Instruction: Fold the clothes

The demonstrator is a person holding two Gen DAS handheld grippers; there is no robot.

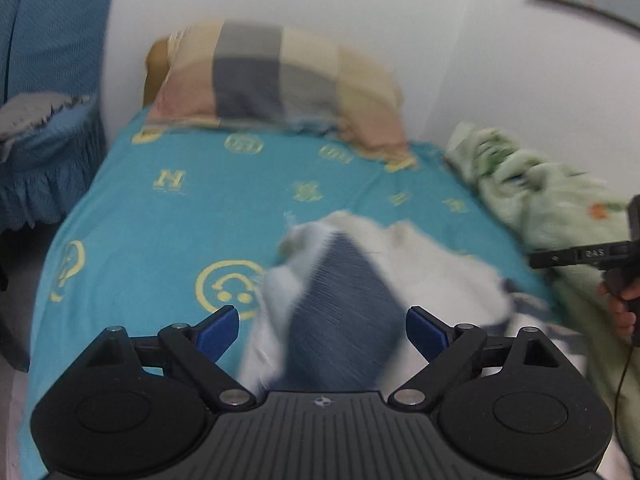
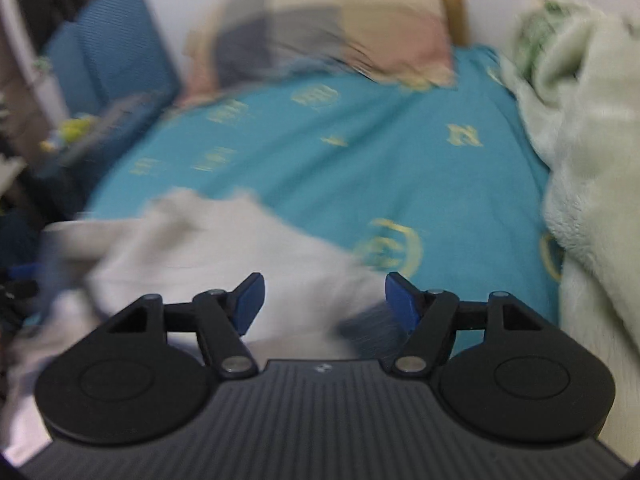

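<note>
Bedroom, white walls; bed (image 1: pixel 168 216) under a turquoise sheet with yellow emblems serves as the work surface.

Left wrist view. Left gripper (image 1: pixel 322 332): blue pads spread wide, nothing between them touching either pad. Garment (image 1: pixel 360 280), white with a blue striped panel, lies rumpled on the sheet just beyond the fingers, toward the near edge of the bed. Checked pillow (image 1: pixel 276 80) at the head of the bed. Pale green fleece blanket (image 1: pixel 532 200) heaped along the wall side. Blue sofa (image 1: pixel 52 60) off the far side of the bed. Hand (image 1: pixel 622 304) on the other tool at the frame's edge (that tool's fingers are out of sight here).

Right wrist view. Right gripper (image 2: pixel 324 302): pads apart, gripping nothing. Garment (image 2: pixel 224 248) below and between the fingers, white cloth bunched, a patch of blue stripe near one pad; heavy blur hides its edges. Blanket (image 2: pixel 588 152) beside it; pillow (image 2: pixel 340 32) beyond.

Status, judged: folding barely begun or between folds. Garment is loose, creased, no tidy rectangle visible. Remaining: spread flat, fold, smooth. No other clothes identifiable.
</note>
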